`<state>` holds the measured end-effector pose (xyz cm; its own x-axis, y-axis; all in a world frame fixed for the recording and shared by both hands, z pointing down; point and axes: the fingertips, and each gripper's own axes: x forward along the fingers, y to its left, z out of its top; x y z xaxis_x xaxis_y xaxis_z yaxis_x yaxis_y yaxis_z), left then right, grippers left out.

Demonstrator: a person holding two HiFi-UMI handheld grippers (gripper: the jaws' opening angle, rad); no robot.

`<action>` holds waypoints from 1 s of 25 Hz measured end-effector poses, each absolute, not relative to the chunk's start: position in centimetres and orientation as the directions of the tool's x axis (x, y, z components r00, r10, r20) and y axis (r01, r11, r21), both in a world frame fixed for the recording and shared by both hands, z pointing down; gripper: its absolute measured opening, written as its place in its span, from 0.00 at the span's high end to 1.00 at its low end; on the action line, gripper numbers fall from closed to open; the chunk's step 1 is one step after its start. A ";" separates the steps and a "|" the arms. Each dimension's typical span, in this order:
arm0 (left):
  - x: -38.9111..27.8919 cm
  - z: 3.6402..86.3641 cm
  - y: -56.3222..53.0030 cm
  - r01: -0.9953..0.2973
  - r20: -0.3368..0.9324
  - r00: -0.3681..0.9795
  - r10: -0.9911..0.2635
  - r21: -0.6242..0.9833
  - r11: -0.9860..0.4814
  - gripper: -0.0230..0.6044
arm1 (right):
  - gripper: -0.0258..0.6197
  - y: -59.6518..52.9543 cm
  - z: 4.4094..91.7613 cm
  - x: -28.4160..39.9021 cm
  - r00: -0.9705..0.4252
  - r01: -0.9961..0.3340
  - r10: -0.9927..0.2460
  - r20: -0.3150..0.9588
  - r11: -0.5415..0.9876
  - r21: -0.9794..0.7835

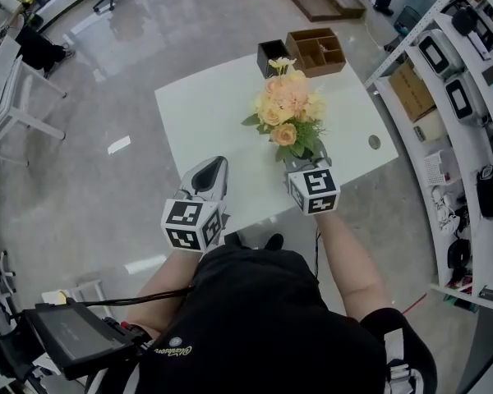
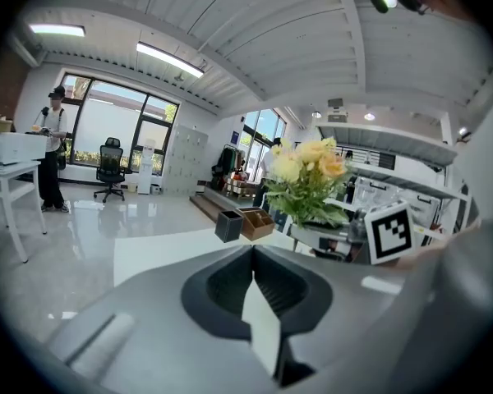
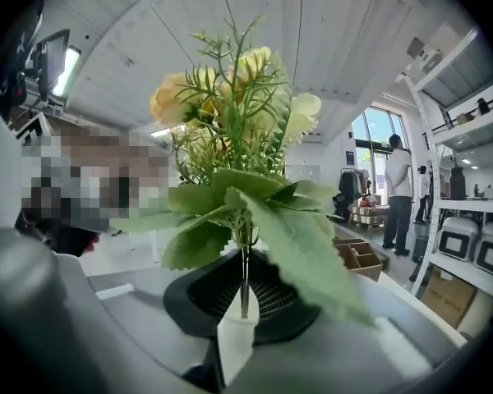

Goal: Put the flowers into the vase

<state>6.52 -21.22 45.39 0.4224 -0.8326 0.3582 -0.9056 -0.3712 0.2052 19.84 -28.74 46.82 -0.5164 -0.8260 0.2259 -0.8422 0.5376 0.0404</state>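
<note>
Over one white table (image 1: 205, 113), the left gripper (image 1: 217, 167) has its jaws closed on nothing, while the right gripper (image 1: 300, 161) pinches the thin stems of one upright bunch of peach and yellow flowers (image 1: 286, 105) with green leaves, in front of two boxes, one black box (image 1: 271, 54) and one brown box (image 1: 316, 50).

Right tongs (image 3: 243, 310) clamped tight (left tongs (image 2: 253, 253) closed, empty).

The table (image 1: 205, 113) is plain white, and the floor (image 1: 148, 39) around it is glossy pale grey. Over the table, the flowers (image 1: 289, 105) are peach, cream and yellow with green leaves. At its far edge are a black box (image 1: 271, 54) and a brown tray (image 1: 316, 49). At its near edge, the grey left gripper (image 1: 216, 164) and right gripper (image 1: 296, 161) bear black-and-white square markers.
</note>
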 end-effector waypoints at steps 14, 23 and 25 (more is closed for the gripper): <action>6.0 45.7 -21.1 -0.915 0.359 0.400 -0.843 0.205 -0.347 0.95 | 0.91 -29.6 50.8 19.7 -0.533 -0.813 -0.743 0.404 0.582 -0.001; 6.0 45.4 -21.2 -0.913 0.348 0.404 -0.846 0.210 -0.350 0.95 | 0.88 -29.6 50.7 19.7 -0.530 -0.812 -0.745 0.405 0.584 0.010; 6.1 45.3 -21.2 -0.911 0.346 0.408 -0.845 0.209 -0.355 0.95 | 0.87 -29.6 50.6 19.7 -0.528 -0.810 -0.741 0.414 0.586 0.016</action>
